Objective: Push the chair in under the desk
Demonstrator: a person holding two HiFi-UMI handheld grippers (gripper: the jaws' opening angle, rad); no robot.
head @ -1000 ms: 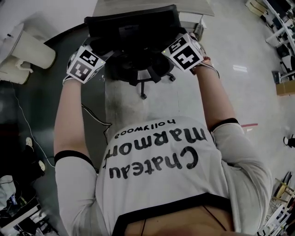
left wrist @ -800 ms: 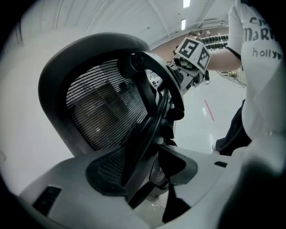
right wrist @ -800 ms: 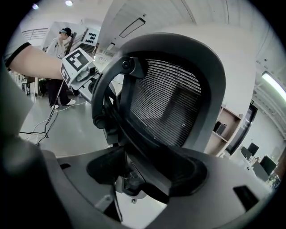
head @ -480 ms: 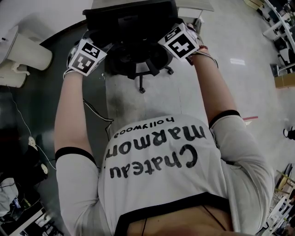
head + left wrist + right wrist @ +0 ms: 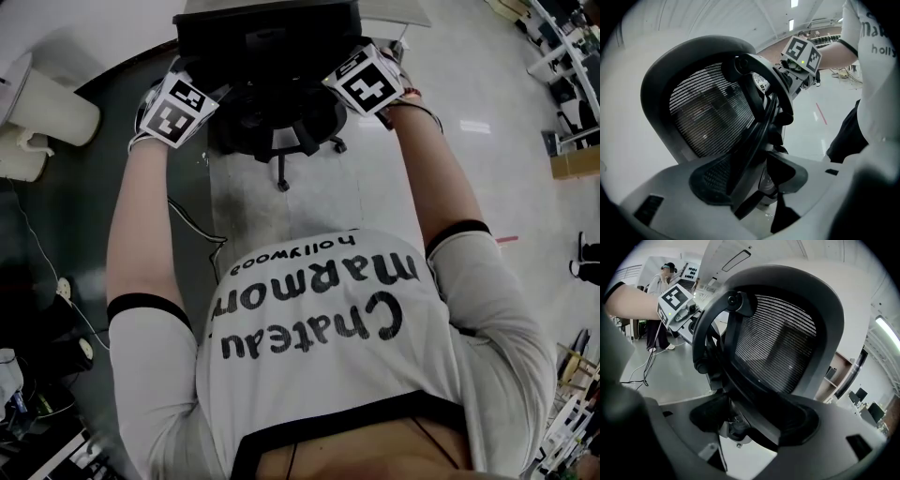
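- The chair [image 5: 272,42] sits a little farther from the person than a second ago, closer up to the table [image 5: 401,11] (only a small shift).
- Its black mesh backrest [image 5: 705,117] lies just beside the table's near edge, with the wheeled base [image 5: 281,141] on the pale floor [image 5: 309,202] below it.
- The left gripper [image 5: 752,180] is at the backrest's left side; its jaws stand apart, straddling the backrest's frame.
- The right gripper [image 5: 757,423] is at the backrest's right side; its jaws have just been opening and stand wide, with the backrest's rim between them.
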